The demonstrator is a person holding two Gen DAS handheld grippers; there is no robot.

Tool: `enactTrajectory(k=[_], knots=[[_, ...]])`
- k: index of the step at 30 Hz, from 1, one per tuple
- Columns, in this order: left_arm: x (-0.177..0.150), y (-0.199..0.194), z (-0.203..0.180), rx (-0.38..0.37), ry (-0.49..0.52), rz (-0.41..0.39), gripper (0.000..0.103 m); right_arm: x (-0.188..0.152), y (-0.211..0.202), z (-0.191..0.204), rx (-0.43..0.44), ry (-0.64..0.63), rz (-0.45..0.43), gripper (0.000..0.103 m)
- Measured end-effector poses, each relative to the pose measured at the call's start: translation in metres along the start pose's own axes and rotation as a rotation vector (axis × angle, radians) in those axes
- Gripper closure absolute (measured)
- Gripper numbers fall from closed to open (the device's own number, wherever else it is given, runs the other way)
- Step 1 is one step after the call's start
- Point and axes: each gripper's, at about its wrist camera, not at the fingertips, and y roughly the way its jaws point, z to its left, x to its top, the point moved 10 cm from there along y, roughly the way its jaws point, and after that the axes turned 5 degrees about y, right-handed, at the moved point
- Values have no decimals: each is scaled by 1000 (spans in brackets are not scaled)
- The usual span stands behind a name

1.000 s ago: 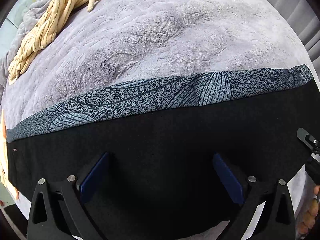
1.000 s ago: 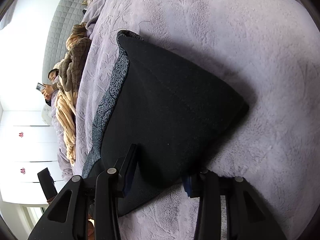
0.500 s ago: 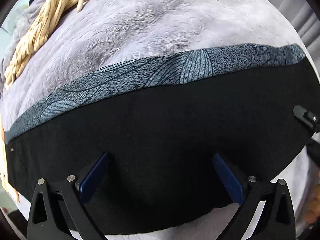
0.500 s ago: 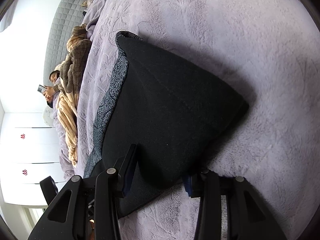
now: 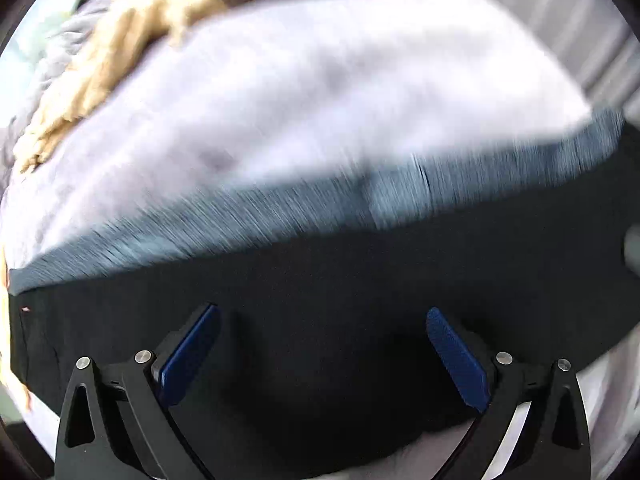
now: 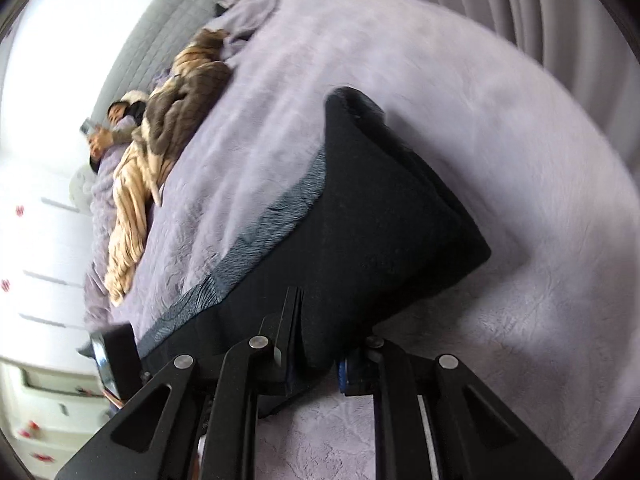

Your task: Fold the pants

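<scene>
Your right gripper point(image 6: 320, 344) is clenched on the near edge of the black pants point(image 6: 372, 224) lying on the lilac bedspread point(image 6: 500, 152), while your left gripper point(image 5: 320, 344) stands spread wide over them.

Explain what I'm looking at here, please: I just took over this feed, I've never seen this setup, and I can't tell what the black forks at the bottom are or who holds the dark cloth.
There is no robot arm. A person holds a two-finger gripper in each hand, and a fisheye camera on each looks forward along its fingers, so the black forks are the grippers themselves.

The left wrist view shows the left gripper with its blue pads spread wide over the black pants, gripping nothing. This picture is blurred.

The right wrist view shows the right gripper pinching an edge of the same pants, which rise into a raised fold. They carry a grey patterned band along one side.

The pants lie on a bed with a lilac blanket. Further off lie a tan and brown throw and a person with a phone.
</scene>
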Motion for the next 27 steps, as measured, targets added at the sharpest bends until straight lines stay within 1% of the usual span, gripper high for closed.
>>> enactTrajectory(k=[1,2,3,4,5,7,8,10,11,12,15,18,20,22,23,24,25,26,27], knots=[[8,2,8,17,-10,-19,0,-1,-5,9,-6,-31,-13,87],[9,11,13,37,-10,2,0,-1,-9,16,-13,-53,-24,87],[8,27,17,53,-2,56,0,-3,-13,23,-20,-74,-37,87],[5,43,15,36,12,108,0,-6,-17,28,-25,-82,-47,87],[8,49,14,32,28,103,0,-9,-20,36,-32,-96,-61,87],[10,41,11,22,60,92,0,-17,-25,54,-38,-124,-72,87],[8,32,13,-14,66,86,0,-21,-28,62,-52,-141,-84,87],[1,11,25,-77,40,53,0,-29,-36,85,-80,-191,-112,87],[-4,-1,38,-101,31,34,0,-33,-38,96,-88,-213,-118,87],[-10,-10,51,-105,31,19,0,-37,-39,106,-100,-239,-121,87],[-34,-33,114,-57,20,-10,0,-58,-37,148,-154,-353,-124,87],[-67,-42,187,3,-44,18,0,-92,-18,190,-185,-454,-104,87],[-91,-39,230,26,-118,49,0,-125,12,217,-198,-527,-58,85],[-109,-37,262,48,-174,70,0,-162,53,235,-225,-589,16,79],[-120,-36,278,62,-196,82,0,-179,74,240,-247,-618,57,74],[-130,-37,290,71,-215,90,0,-197,96,243,-295,-661,103,71],[-137,-38,300,72,-229,93,0,-212,116,242,-380,-719,133,70],[-139,-33,300,72,-234,94,0,-225,127,242,-486,-797,138,70],[-143,-33,308,70,-237,92,0,-234,133,245,-592,-892,117,70]])
